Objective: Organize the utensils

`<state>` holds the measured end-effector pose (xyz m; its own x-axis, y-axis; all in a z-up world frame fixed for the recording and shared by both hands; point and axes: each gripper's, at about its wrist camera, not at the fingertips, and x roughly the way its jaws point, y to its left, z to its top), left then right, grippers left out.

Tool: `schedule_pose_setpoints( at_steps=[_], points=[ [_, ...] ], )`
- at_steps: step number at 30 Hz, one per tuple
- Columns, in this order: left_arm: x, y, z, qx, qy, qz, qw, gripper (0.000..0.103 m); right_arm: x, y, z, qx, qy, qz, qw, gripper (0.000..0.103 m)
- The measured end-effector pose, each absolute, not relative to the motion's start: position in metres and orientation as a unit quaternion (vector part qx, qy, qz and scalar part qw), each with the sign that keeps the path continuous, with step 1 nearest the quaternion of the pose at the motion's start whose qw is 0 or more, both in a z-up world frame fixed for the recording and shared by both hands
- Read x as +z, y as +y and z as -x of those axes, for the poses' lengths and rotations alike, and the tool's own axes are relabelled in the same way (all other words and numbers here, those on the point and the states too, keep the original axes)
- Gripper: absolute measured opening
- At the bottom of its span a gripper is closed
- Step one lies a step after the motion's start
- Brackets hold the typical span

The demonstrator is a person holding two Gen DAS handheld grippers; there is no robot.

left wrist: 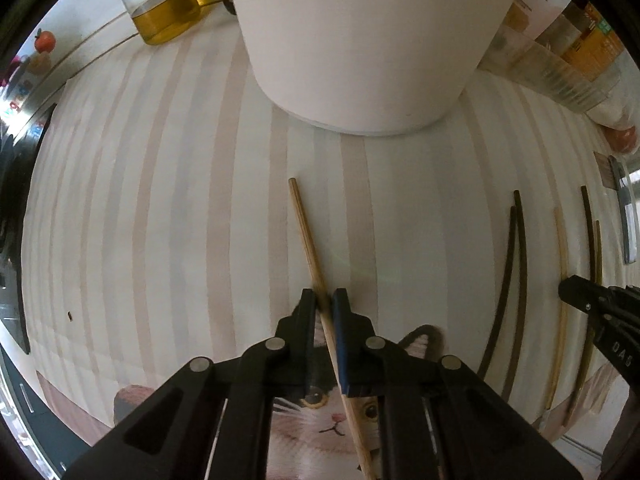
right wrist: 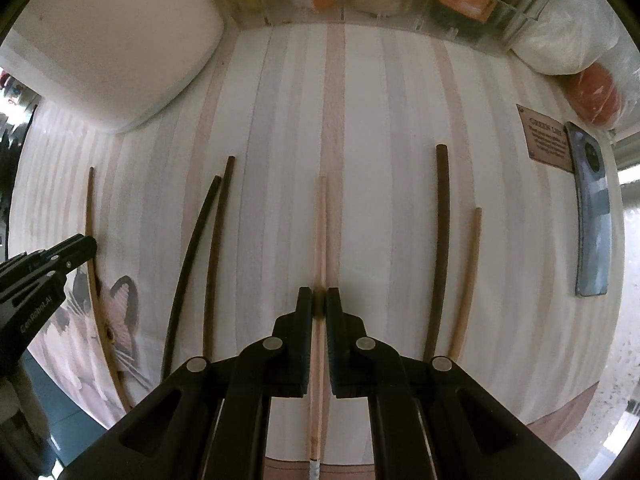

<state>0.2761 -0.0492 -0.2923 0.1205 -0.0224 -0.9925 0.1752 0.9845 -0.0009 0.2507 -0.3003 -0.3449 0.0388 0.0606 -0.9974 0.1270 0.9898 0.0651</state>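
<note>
each hand-held gripper is clenched on a chopstick: the left hand-held gripper (left wrist: 323,302) grasps a light chopstick (left wrist: 306,236), the right hand-held gripper (right wrist: 319,300) a pale chopstick (right wrist: 321,232). four dark and tan ones (right wrist: 442,240) lie loose on the striped surface (right wrist: 380,120) near the white holder (left wrist: 360,40); most sorting remains.

Matt pale wooden chopstick (left wrist: 306,236), smooth matt white holder (left wrist: 360,40), matt black plastic tool (left wrist: 324,300), striped cloth mat (left wrist: 160,200).

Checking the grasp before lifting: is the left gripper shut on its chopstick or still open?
Shut. The left gripper has both fingers pressed against the light wooden chopstick, with no gap visible between them.
</note>
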Motion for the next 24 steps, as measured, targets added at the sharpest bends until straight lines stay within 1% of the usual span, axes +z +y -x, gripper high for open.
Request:
schedule_pose_setpoints(
  at_steps=[9, 17, 18, 20, 24],
  points=[
    [-0.294, -0.046, -0.278, -0.073, 0.661, -0.066, 0.744, 0.005, -0.344, -0.303, -0.256, -0.002, 0.7, -0.098, 0.707, 0.007],
    [-0.295, -0.032, -0.281, -0.086, 0.687, -0.041, 0.721, 0.011, -0.349, -0.32, -0.257, -0.001, 0.723, -0.112, 0.682, 0.009],
    [-0.296, -0.03, -0.282, -0.089, 0.688, -0.036, 0.719, 0.012, -0.349, -0.322, -0.256, -0.004, 0.727, -0.113, 0.678, 0.01],
    [-0.296, -0.028, -0.28, -0.09, 0.69, -0.032, 0.718, 0.013, -0.35, -0.323, -0.254, -0.001, 0.73, -0.114, 0.674, 0.017],
    [-0.297, -0.029, -0.277, -0.089, 0.693, -0.042, 0.714, 0.013, -0.349, -0.323, -0.253, -0.002, 0.731, -0.103, 0.675, 0.018]
  ],
)
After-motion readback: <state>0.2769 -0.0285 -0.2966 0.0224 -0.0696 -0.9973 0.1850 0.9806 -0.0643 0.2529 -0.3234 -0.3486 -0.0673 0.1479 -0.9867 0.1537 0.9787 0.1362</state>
